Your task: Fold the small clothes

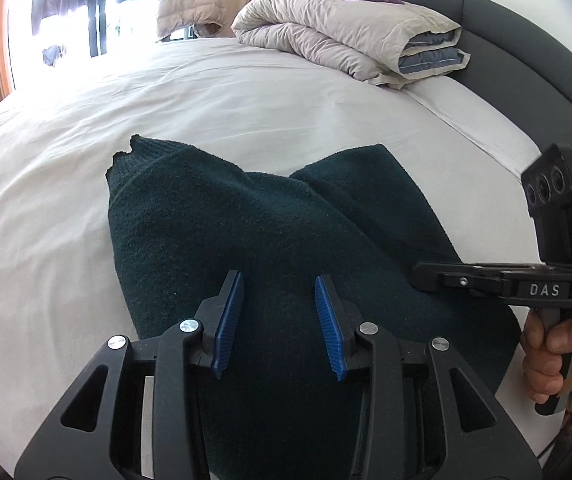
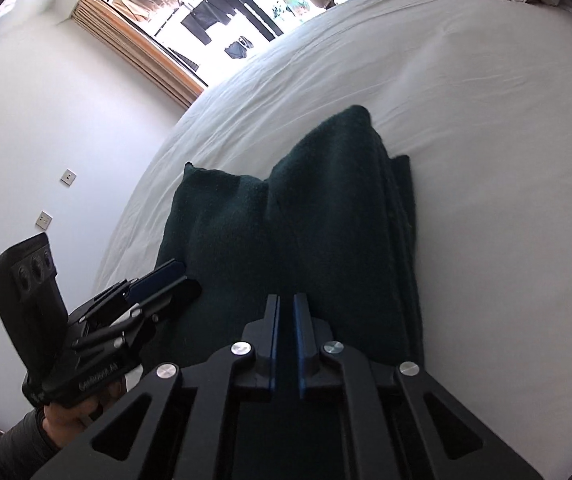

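While both grippers hung over the near end of the garment, neither was gripping it. A dark green knitted garment (image 1: 246, 232) lay on the white bed sheet (image 1: 66, 152), partly folded: two raised lobes pointed away from the person, one ending in a ribbed cuff or hem at the far left, and on the right side several layers sat stacked edge on edge (image 2: 400, 240), which suggested at least one fold was already made. Left gripper (image 1: 279, 320) held its blue ribbed pads (image 1: 230, 320) part-way apart, above the knit, with cloth showing beneath the gap but no pinch of it visible between the pads; whether the tips brushed the fabric could not be told. Right gripper (image 2: 286, 340) had its jaws nearly pressed together, only a thin slit between the blue pads, and nothing appeared caught in them. Seen from the left wrist, the right tool reached in sideways over the garment's right edge, a hand (image 1: 558, 344) wrapped round its grip. Judgement: the pair sat side by side at the near hem, probably so the next grasp could take two corners and carry them over evenly. The knit looked thick and slack, likely to sag unless both corners were lifted together. A rolled duvet (image 1: 346, 36) and pillows lay well apart at the headboard end.
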`<state>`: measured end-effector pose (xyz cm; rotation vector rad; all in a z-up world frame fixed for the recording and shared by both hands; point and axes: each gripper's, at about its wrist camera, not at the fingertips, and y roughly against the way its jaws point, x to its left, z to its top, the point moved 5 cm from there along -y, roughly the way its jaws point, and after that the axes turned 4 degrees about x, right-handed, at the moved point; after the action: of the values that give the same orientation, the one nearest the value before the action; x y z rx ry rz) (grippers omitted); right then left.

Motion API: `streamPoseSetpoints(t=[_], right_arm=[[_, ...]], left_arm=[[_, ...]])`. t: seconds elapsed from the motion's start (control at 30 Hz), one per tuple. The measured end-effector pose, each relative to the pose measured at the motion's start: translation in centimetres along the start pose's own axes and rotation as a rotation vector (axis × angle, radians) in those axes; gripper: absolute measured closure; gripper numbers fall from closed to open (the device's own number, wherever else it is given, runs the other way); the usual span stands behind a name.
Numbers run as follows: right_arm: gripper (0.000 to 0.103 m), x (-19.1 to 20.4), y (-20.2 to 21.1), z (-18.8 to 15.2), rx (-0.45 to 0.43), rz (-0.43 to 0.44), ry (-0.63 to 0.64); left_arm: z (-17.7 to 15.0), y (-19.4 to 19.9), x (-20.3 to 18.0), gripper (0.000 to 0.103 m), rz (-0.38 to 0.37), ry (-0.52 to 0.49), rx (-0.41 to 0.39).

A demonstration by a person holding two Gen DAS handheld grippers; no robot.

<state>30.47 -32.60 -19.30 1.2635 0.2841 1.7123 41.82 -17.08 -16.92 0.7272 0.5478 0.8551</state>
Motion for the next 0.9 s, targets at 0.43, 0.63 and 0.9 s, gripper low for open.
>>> streamPoseSetpoints(t=[0.43, 0.63, 0.9], right_arm=[[0.045, 5.9, 7.1, -3.7, -0.136, 0.092, 0.134], [0.057, 3.9, 2.0, -6.9, -0.006, -0.042, 0.156], [0.032, 0.9, 11.1, -5.8, -0.164, -0.001, 0.072]], left_arm=[[-3.3, 5.5, 0.0, 0.050, 0.030, 0.085, -0.131], [-6.1, 4.7, -0.4, 0.048, 0.030, 0.050, -0.031], [-4.8, 8.3, 8.3, 0.022, -0.036, 0.370, -0.152]])
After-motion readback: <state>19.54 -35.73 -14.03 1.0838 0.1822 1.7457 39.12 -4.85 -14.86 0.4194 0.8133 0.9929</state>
